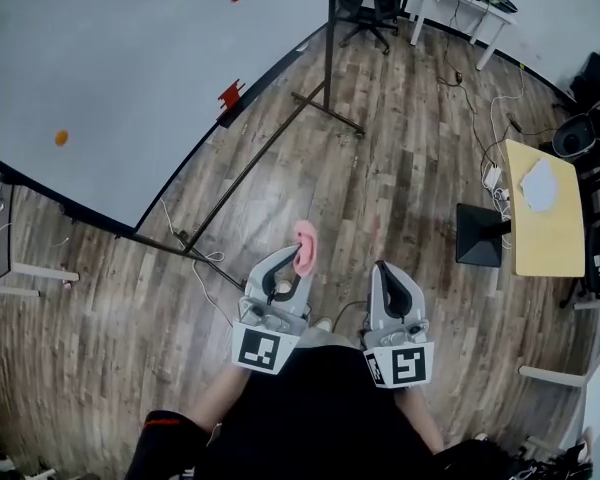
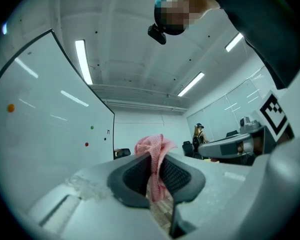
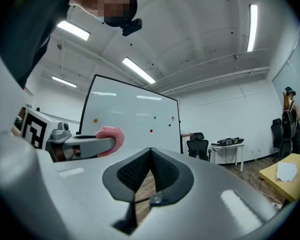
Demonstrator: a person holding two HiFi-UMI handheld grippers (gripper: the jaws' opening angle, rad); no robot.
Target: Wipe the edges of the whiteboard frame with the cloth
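Left gripper point(image 1: 292, 260) pinched pink cloth point(image 2: 152, 149) mid-bunch; I judged it soft, light, probably floppy. Right gripper point(image 3: 151, 156) pressed together, empty. Whiteboard frame point(image 1: 230, 128) well apart.

Wood-plank floor point(image 1: 400, 178), grey-brown, boards running diagonally. Standing on it: the black whiteboard stand point(image 1: 327, 111), a black office chair point(image 1: 372, 13), a white table point(image 1: 467, 13), a yellow-topped counter point(image 1: 548, 248), and a black square unit point(image 1: 478, 236) just beside that counter. Loose cables point(image 1: 493, 118) and a white power strip point(image 1: 492, 176) lie on the boards near the counter.
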